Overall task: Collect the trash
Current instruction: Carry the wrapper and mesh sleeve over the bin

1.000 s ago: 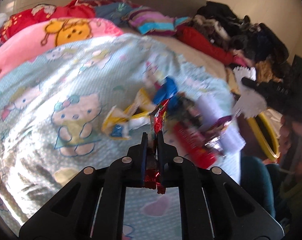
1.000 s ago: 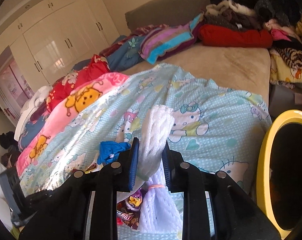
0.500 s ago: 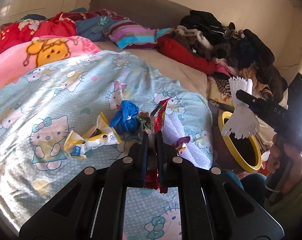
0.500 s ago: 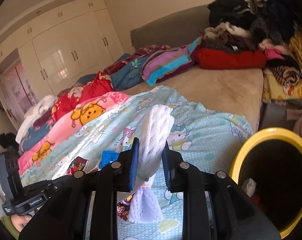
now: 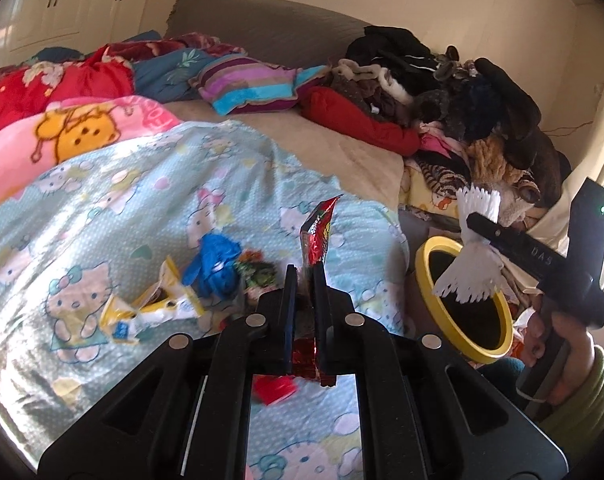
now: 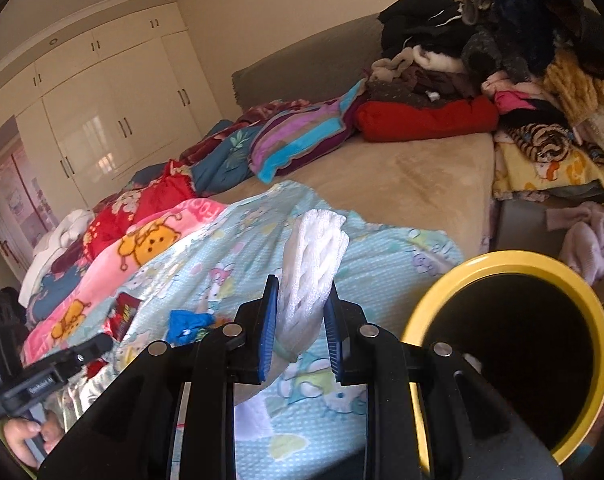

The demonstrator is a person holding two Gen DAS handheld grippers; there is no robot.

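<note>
While the left gripper (image 5: 303,276) clamps a red foil snack wrapper (image 5: 317,232), the right gripper (image 6: 301,300) pinches white foam netting (image 6: 314,264) just left of the yellow-rimmed black bin (image 6: 514,276).

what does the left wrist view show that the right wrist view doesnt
Only the left wrist view: the yellow and white wrapper lying on the blue cartoon blanket, and the red scrap under the left hand-held gripper.

Only the right wrist view: the white wardrobe doors in full, and the lilac cloth beyond the bin.

Both: the yellow-rimmed bin, the crumpled blue wrapper, the red snack wrapper in the left hand-held gripper, the white foam net in the right hand-held gripper, and the clothes pile.
</note>
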